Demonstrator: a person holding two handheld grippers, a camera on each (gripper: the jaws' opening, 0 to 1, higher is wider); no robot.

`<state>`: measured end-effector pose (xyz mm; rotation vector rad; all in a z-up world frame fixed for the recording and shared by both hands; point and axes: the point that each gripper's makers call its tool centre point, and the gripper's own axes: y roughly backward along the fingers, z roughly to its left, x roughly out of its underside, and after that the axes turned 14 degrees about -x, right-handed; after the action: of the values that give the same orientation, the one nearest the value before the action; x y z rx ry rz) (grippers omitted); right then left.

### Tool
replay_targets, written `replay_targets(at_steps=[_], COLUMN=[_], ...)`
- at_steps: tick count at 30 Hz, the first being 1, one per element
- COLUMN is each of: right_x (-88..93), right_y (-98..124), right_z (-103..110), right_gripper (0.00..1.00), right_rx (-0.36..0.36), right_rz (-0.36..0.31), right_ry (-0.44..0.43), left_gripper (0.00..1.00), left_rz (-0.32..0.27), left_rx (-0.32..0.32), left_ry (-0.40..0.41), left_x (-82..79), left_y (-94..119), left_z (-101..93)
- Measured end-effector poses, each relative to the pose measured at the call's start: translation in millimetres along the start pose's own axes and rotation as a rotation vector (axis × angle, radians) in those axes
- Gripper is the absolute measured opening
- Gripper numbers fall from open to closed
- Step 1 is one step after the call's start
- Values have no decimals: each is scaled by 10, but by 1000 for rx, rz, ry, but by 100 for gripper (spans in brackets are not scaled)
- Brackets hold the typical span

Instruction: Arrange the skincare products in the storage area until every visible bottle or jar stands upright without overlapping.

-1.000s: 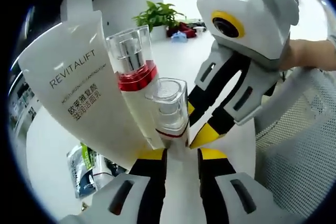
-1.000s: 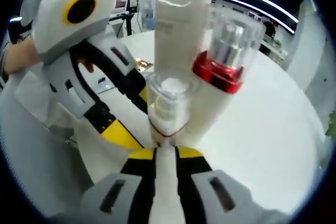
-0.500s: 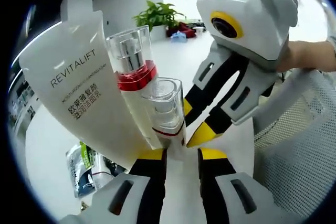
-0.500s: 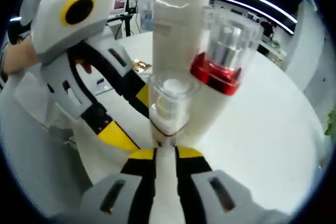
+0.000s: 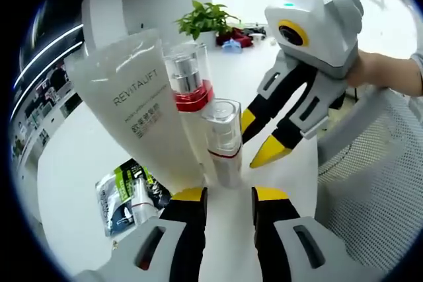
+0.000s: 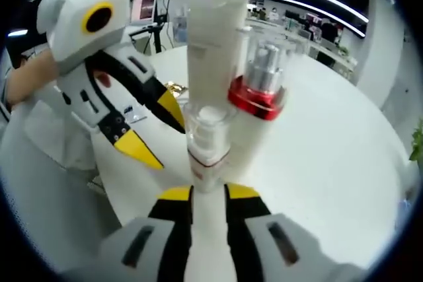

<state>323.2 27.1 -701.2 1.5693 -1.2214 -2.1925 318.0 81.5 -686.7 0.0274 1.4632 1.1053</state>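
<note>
three skincare products stand close together on the white counter [image 5: 66, 183]; in the left gripper view a tall white revitalift tube [image 5: 135, 107] stands on its cap end, leaning a little, with a red-collared pump bottle [image 5: 192, 97] just beside it and a smaller clear-capped pump bottle [image 5: 223, 143] in front, touching or nearly touching the taller one; a flat green-and-black sachet [image 5: 125, 196] lies on the counter near the tube's foot; a potted plant [image 5: 206, 19] sits far back; a white mesh basket [image 5: 370, 189] fills the right side of that view.

the left gripper [image 5: 228, 193] has its fingers parted, holding nothing, with the small bottle just ahead of the gap; the right gripper [image 5: 264, 140] comes in from the right, fingers spread and empty, near the small bottle but apart from it, held by a hand [image 5: 377, 74].

in the right gripper view the right gripper [image 6: 208, 193] has its fingers apart before the small bottle [image 6: 208, 140]; the left gripper [image 6: 155, 130] hangs beside it, possibly just clear.
</note>
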Motion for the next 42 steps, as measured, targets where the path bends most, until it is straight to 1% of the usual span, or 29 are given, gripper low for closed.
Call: replay_targets(at_steps=[5, 9, 14, 17, 23, 25, 28, 30, 32, 33, 35, 39, 42], right_x=[-72, -143, -251, -316, -377, -393, -421, -437, -449, -455, -465, -486, -491], right_y=[146, 237, 373, 470, 609, 656, 714, 749, 774, 782, 801, 838, 848], right_z=[37, 80, 140, 168, 201, 207, 225, 233, 231, 231, 237, 259, 281], right_gripper=[28, 35, 44, 49, 59, 62, 67, 68, 70, 73, 75, 78, 80], right_rx=[18, 33, 46, 61, 85, 98, 106, 113, 125, 128, 131, 137, 135], right_rz=[-24, -39, -63, -77, -86, -90, -98, -101, -101, -101, -101, -106, -108], right_ry=[-20, -14, -5, 2, -1, 5, 4, 0, -1, -1, -4, -1, -2], left_gripper=[29, 40, 50, 55, 62, 64, 69, 73, 77, 79, 84, 87, 90], left_rz=[-13, -24, -27, -22, -17, -11, 1, 18, 58, 64, 69, 69, 61], left_rx=[-30, -63, -100, -126, -174, -184, -210, -219, -215, -222, -232, -247, -256], left_ry=[10, 26, 57, 69, 88, 90, 101, 101, 72, 68, 69, 88, 85], left_x=[-48, -94, -117, -93, -47, -22, 26, 64, 128, 138, 160, 191, 201], left_y=[166, 293, 480, 598, 838, 893, 1006, 1068, 1109, 1118, 1131, 1206, 1254], left_z=[98, 200, 325, 398, 527, 556, 618, 640, 623, 626, 647, 678, 696])
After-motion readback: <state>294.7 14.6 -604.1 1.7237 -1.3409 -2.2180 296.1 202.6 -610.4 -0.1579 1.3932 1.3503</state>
